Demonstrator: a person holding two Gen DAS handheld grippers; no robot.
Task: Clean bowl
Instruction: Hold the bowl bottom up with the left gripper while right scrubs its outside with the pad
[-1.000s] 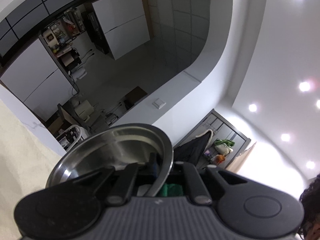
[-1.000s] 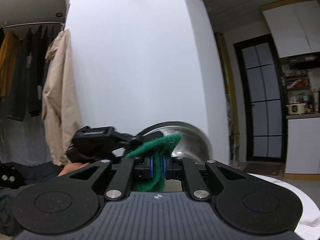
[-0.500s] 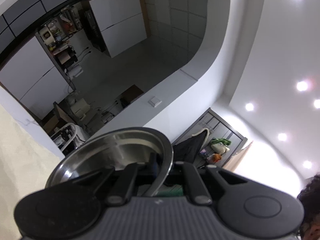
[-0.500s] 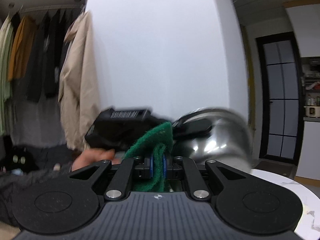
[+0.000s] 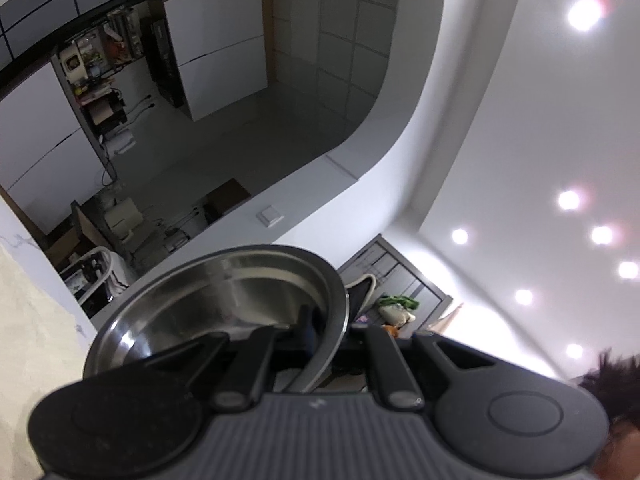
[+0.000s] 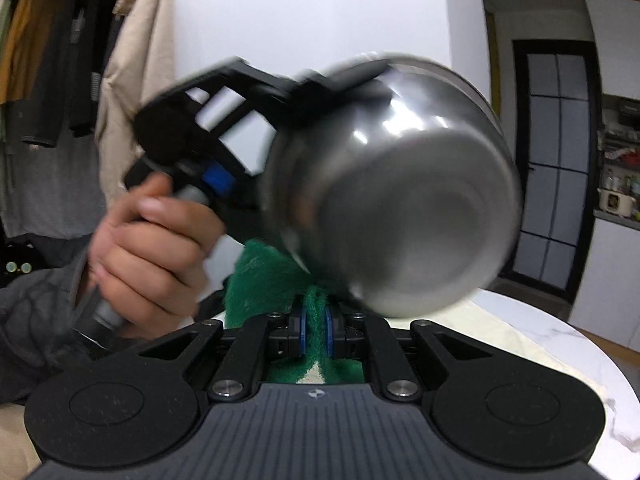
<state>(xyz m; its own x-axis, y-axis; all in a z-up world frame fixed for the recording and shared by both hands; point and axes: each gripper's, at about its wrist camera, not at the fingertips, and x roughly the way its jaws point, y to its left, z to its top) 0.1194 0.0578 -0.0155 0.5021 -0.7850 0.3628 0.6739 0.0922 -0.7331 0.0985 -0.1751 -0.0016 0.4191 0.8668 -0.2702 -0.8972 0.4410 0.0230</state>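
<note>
Between right claw (image 6: 315, 330) pads: green scourer (image 6: 264, 276); unlabelled.

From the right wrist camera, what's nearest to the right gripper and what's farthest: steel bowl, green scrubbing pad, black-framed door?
1. Green scrubbing pad: clamped in the right gripper.
2. Steel bowl: just above and ahead.
3. Black-framed door: far back, on the right.

bowl (image 6: 400, 200): polished metal, glossy, smooth
pad (image 6: 272, 276): green fibre, rough, matt
worktop (image 6: 540, 344): white marbled stone, smooth

left gripper (image 5: 320, 328): fingers clamped, tilted up | right gripper (image 6: 316, 330): fingers clamped | left hand (image 6: 152, 256): gripping handle
</note>
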